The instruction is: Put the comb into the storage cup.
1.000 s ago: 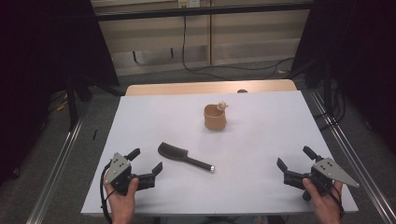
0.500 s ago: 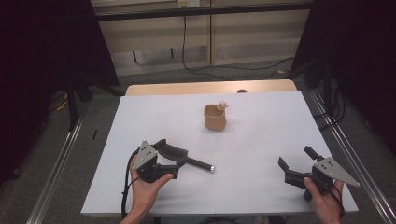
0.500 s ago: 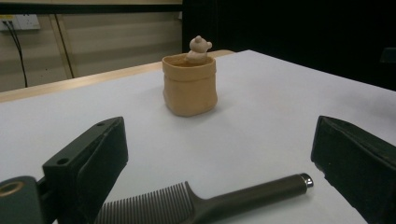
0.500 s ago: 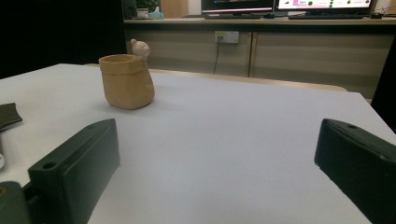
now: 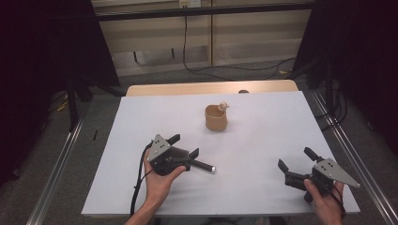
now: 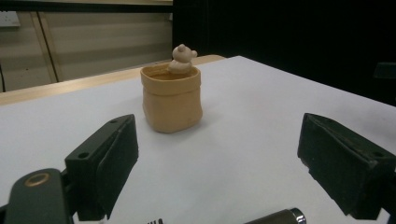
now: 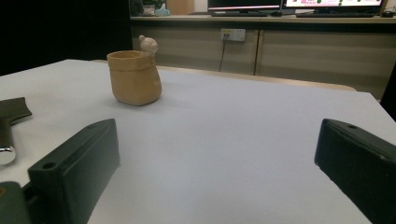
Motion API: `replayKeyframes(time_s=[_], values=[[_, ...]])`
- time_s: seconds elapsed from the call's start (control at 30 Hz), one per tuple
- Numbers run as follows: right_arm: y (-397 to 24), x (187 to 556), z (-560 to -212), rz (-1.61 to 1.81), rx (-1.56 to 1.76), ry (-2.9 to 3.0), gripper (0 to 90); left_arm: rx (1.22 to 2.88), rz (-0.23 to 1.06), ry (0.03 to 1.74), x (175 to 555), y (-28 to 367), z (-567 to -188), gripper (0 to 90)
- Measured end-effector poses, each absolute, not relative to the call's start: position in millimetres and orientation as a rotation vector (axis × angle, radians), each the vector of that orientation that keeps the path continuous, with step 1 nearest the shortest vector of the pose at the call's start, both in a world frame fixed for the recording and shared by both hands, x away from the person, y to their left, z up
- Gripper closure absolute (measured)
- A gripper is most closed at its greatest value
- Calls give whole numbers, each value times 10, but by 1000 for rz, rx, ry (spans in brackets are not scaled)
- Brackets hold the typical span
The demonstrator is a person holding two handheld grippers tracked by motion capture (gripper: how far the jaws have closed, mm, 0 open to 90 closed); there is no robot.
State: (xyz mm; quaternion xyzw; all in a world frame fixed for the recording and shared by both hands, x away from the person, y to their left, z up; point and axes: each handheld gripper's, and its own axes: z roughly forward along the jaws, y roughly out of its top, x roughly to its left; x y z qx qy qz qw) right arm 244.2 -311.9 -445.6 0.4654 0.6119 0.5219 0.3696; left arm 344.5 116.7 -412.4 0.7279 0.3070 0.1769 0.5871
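- Left gripper [image 5: 186,146] is hovering over the brush [image 5: 205,165] near the middle of the table's [image 5: 141,122] front half; the brush is lying flat on the table.
- Its jaws have just been closing a little but are standing wide; the brush's metal-tipped handle end is sitting low between them, pads not pressing on it yet.
- Right gripper [image 5: 294,165] is resting near the front right corner, jaws wide apart, holding nothing.
- Cup [image 5: 216,117] is standing upright toward the back centre, well apart from both grippers.
- Progress, judging: reach is done, grasp is only starting; closing on the brush, lifting and moving it are left.
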Motion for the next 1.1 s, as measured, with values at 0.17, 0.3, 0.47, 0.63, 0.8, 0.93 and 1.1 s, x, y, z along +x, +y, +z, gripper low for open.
replayKeyframes(time_s=[0.17,0.3,0.47,0.63,0.8,0.93,1.1], values=[[-3114,2465,-4459,1341,1195,1572,0,1677,431,724,3494,1095,-4118,253],[-3121,2469,-4459,1337,1202,1569,0,1659,405,721,3505,1065,-4161,352],[-3126,2467,-4460,1338,1204,1563,0,1643,393,694,3489,1071,-4169,504],[-3133,2452,-4456,1336,1204,1563,0,1664,360,644,3487,1054,-4173,659],[-3133,2455,-4453,1339,1203,1561,0,1677,344,623,3453,1024,-4178,794],[-3121,2456,-4448,1337,1199,1560,0,1685,325,606,3450,1026,-4169,900],[-3126,2444,-4448,1335,1205,1558,0,1708,263,629,3481,1008,-4186,900]])
